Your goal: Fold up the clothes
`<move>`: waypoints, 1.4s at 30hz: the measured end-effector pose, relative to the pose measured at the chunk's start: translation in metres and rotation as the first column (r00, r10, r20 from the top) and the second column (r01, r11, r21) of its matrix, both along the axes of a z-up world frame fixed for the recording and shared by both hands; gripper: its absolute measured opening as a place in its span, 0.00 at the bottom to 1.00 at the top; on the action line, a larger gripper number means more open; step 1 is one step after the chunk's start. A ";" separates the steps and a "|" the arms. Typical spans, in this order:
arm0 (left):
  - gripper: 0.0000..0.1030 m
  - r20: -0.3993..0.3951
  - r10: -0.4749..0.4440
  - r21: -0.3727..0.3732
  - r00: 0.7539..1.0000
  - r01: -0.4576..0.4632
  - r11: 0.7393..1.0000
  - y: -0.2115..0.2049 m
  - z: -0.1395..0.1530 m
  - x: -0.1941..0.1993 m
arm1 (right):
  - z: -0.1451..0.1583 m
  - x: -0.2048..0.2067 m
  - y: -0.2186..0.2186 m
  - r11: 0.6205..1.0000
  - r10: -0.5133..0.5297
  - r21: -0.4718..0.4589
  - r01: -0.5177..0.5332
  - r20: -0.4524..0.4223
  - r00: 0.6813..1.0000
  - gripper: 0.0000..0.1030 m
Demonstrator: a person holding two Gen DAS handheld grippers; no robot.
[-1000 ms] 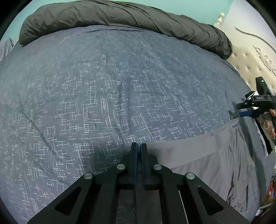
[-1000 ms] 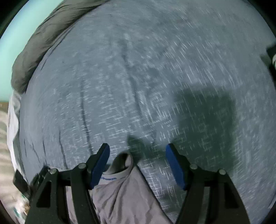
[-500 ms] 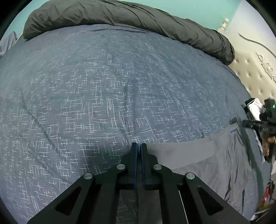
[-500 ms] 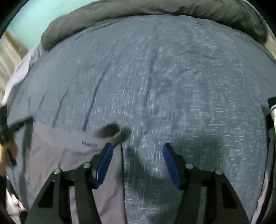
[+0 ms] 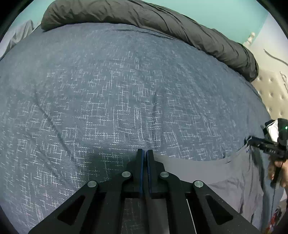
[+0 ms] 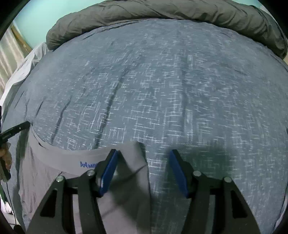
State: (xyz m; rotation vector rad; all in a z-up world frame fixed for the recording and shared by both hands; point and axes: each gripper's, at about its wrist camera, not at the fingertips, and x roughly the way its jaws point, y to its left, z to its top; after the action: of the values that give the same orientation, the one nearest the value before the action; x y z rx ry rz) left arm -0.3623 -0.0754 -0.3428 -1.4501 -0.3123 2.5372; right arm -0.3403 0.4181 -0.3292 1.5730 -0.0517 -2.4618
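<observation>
While the grey shorts (image 6: 54, 172) lie spread on the blue patterned bedspread (image 5: 126, 90) near its front edge, the left gripper (image 5: 144, 156) pinches one waistband corner, its jaws pressed together on the cloth. The right gripper (image 6: 143, 162) has just been closing, jaws still apart, straddling the other waistband corner; a dark duvet (image 6: 162, 10) lies rolled along the far edge.

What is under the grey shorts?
The grey shorts lie on a blue patterned bedspread, which shows all around them. Whether anything else is beneath the cloth is hidden.
</observation>
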 end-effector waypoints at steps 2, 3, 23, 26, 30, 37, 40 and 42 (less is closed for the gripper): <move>0.03 -0.001 -0.007 -0.002 1.000 0.007 1.000 0.001 0.002 -0.002 | -0.003 0.000 0.000 1.000 0.001 -0.012 -0.001 0.000 1.000 0.34; 0.03 -0.002 -0.011 -0.004 1.000 0.011 1.000 0.001 0.003 -0.003 | -0.003 0.000 0.002 1.000 0.000 -0.027 0.000 -0.003 1.000 0.17; 0.03 -0.012 -0.047 -0.058 0.999 0.047 0.997 0.037 0.000 -0.070 | 0.000 -0.027 -0.003 0.988 -0.153 -0.018 0.152 -0.089 0.984 0.02; 0.04 -0.003 -0.053 -0.069 0.999 0.053 0.996 0.040 -0.007 -0.078 | -0.009 -0.030 -0.004 0.988 -0.155 -0.030 0.153 -0.081 0.985 0.02; 0.08 0.002 -0.026 -0.032 1.000 0.026 0.999 0.033 -0.012 -0.076 | -0.012 -0.035 0.006 0.983 -0.174 -0.071 0.169 -0.072 0.982 0.07; 0.33 -0.009 0.067 0.062 0.998 -0.066 0.996 -0.006 0.010 -0.027 | 0.018 0.006 0.031 0.960 -0.256 -0.146 0.238 -0.119 0.959 0.35; 0.36 -0.009 0.094 0.092 0.996 -0.093 0.991 -0.012 0.016 0.010 | 0.024 0.044 0.037 0.942 -0.281 -0.217 0.254 -0.102 0.954 0.36; 0.37 -0.006 0.108 0.101 0.994 -0.107 0.989 -0.015 0.017 0.037 | 0.028 0.077 0.041 0.927 -0.310 -0.255 0.277 -0.101 0.945 0.37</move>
State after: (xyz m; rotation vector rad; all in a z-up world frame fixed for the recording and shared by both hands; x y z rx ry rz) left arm -0.3249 -0.0906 -0.3263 -1.4178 -0.5218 2.5705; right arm -0.2631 0.4589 -0.3016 1.3721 -0.5792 -2.6585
